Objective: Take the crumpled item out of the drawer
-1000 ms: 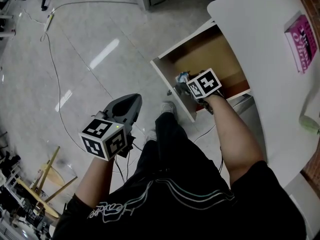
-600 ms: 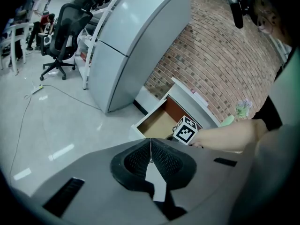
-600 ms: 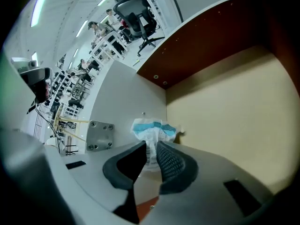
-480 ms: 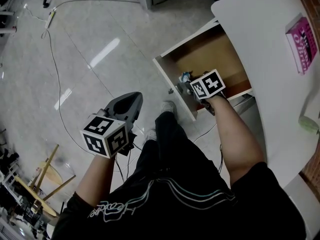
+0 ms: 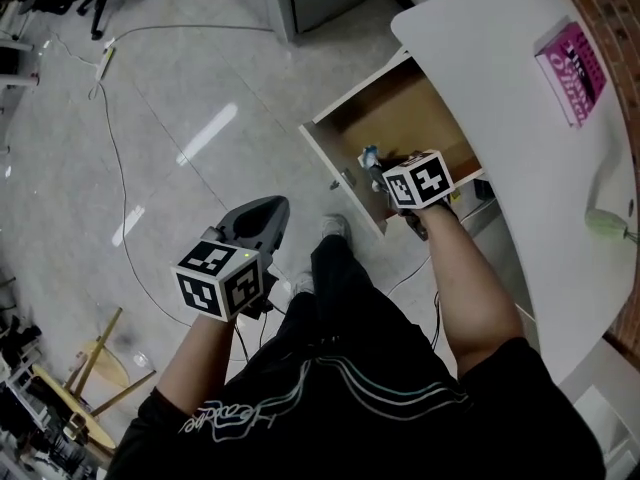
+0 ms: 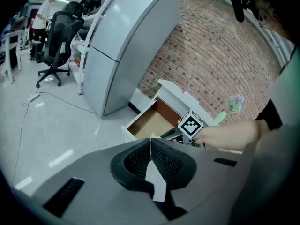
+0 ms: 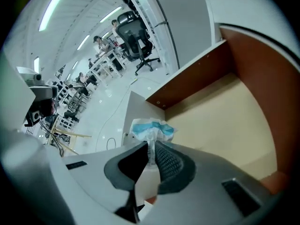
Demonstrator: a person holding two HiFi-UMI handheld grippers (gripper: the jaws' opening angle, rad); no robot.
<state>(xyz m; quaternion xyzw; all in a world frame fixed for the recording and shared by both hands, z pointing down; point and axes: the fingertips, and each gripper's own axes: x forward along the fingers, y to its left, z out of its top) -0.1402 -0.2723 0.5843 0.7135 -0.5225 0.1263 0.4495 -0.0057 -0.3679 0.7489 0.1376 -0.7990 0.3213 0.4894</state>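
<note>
A person stands over an open wooden drawer [image 5: 415, 108] that is pulled out from under a curved white bench [image 5: 500, 78], with a claw in each hand.

The right claw [image 7: 151, 150] reaches into the drawer's near front corner. Its two dark ribbed jaws are closing, and the crumpled item [image 7: 151, 129] is already pinched between them. It is a small wad of white wrapping with pale blue print. Most of the wad bunches out beyond the jaw tips, with only a thin fold caught between the pads. It sits just inside the drawer's white front panel [image 5: 340, 173], above the pale drawer floor. Whether it rests on that floor or is lifted clear cannot be told. The rest of the drawer looks bare.

The left claw [image 6: 151, 146] is held out over the tiled floor [image 5: 180, 88], well apart from the drawer. Its jaws are pressed together with nothing gripped between them, and it plays no part for now.

A pink book [image 5: 572, 58] lies on the bench top, far from the work.

The step in hand looks like the grasp itself, with the hold being tightened on the wad. The next move would seem to be a lift straight up and back towards the person, clearing the front panel and the bench edge overhead. Because only a thin fold is held, a slow, steady pull looks wise, as the light wrapping could slip free or snag on the panel's rim.
</note>
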